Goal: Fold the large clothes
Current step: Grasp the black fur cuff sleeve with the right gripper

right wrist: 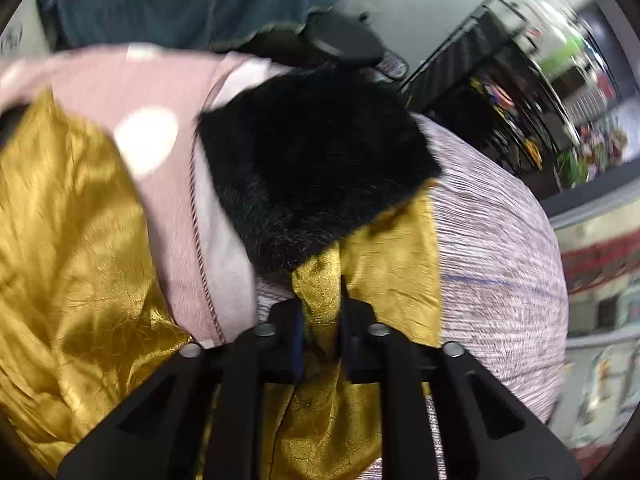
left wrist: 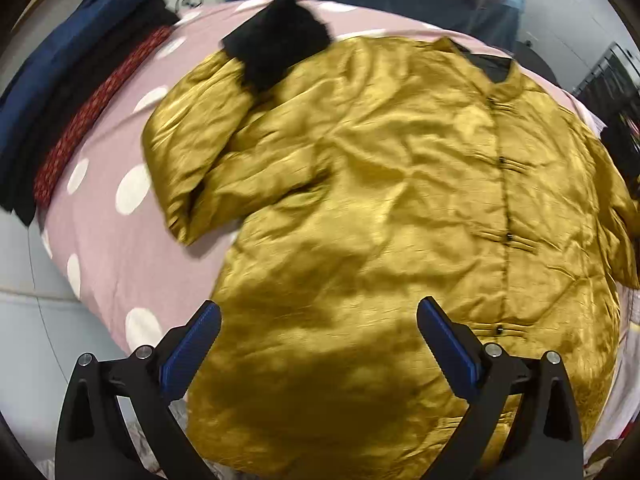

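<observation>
Right tongs (clamped) on sleeve

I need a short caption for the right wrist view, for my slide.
Right tongs shut on the gold jacket sleeve, just below its black fur cuff.

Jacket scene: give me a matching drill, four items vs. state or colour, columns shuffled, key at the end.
Items:
1. left tool
2. right tool
3. jacket
4. sleeve cuff

States:
A. black fur
B. open, holding nothing
C. gold, spread front-up on the dotted pink cover
D. shut on gold sleeve fabric

Pairs: 1-B, 2-D, 3-C, 4-A
</observation>
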